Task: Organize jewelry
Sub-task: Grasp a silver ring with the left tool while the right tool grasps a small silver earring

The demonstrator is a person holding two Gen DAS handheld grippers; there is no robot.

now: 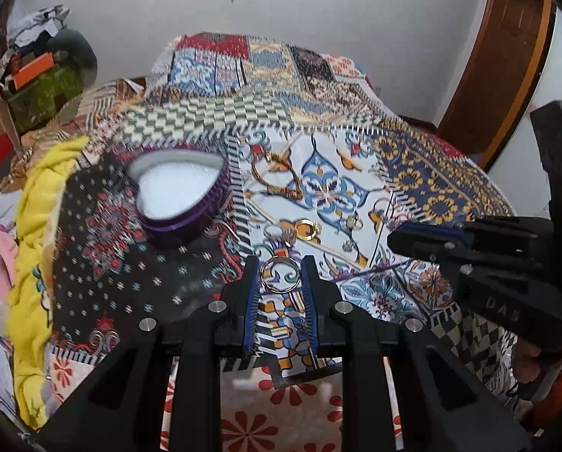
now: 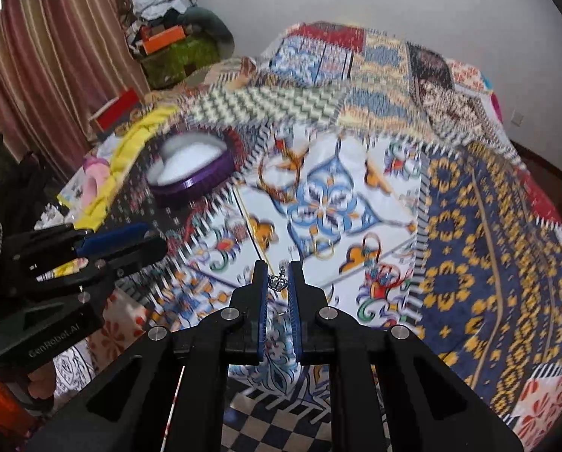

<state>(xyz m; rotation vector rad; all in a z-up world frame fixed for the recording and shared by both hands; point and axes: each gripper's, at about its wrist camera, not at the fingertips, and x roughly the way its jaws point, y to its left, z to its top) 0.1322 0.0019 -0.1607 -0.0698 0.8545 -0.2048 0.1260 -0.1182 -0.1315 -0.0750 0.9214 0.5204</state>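
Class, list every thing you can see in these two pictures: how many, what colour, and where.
Heart-shaped box: one, purple with white lining, open, on the bedspread, left.
Necklace: one, gold, beside the box.
Gold ring: one, mid-spread.
Silver ring: one, between the left tongs.
Crown charm: one, silver, between the right tongs.
Bedspread: one, patchwork.
Yellow cloth: one, left edge.
Left tongs: black, blue pads.
Right tongs: black, blue pads.

A big bed (image 1: 412,173) with a patchwork cover fills the room. The wall (image 1: 337,11) behind it is white. Striped curtains (image 2: 54,56) hang on the left. A brown wooden door frame (image 1: 507,75) stands on the right.
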